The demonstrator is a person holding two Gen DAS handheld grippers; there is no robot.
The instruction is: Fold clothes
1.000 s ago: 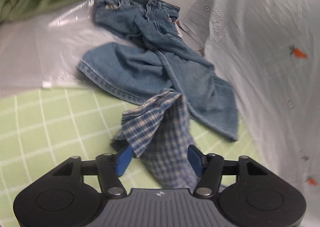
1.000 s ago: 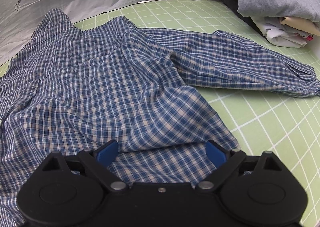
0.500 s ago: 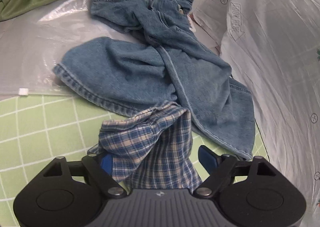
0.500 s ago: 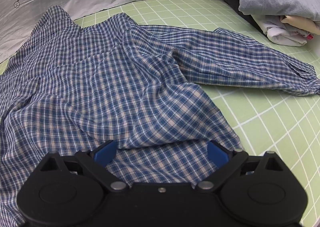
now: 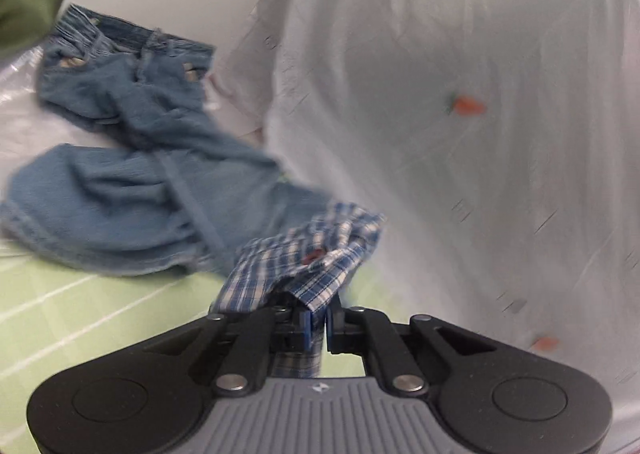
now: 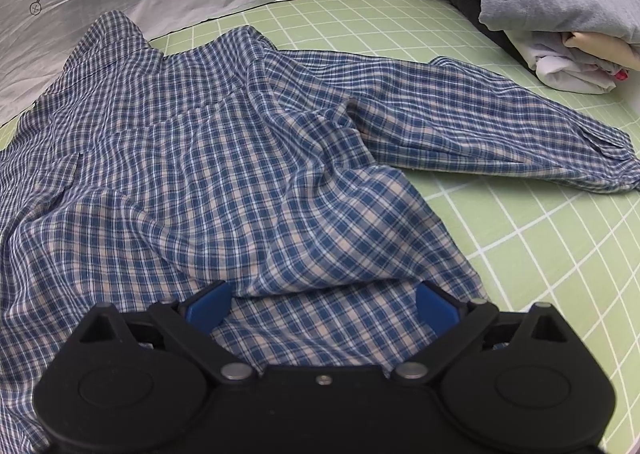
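Now, mat: the green gridded mat [image 6: 540, 222] runs ahead and to the right of my right tongs; I want the fold to land square on its lines.
Shirt: the plaid shirt [image 6: 208, 158] lies spread directly ahead of my right tongs, rumpled, with one sleeve [image 6: 500, 138] stretched out to the far right.
Jeans: the jeans [image 5: 132, 182] sit ahead-left of my left tongs, just beyond the cloth I hold; I judge I should keep the lifted cloth from dragging across them.
Folded pile: a stack of folded clothes [image 6: 560, 2] rests far ahead-right of my right tongs, well apart from the sleeve.
Left tongs: my left gripper [image 5: 318, 324] is closed tight on a bunched shirt cuff [image 5: 316, 258], which stands up just ahead of the tips.
Right tongs: my right gripper [image 6: 320, 304] is spread wide, the shirt's hem between its fingers, nothing pinched.
Doing it well: I judge the right should pinch the hem first, so both corners travel together and taut.
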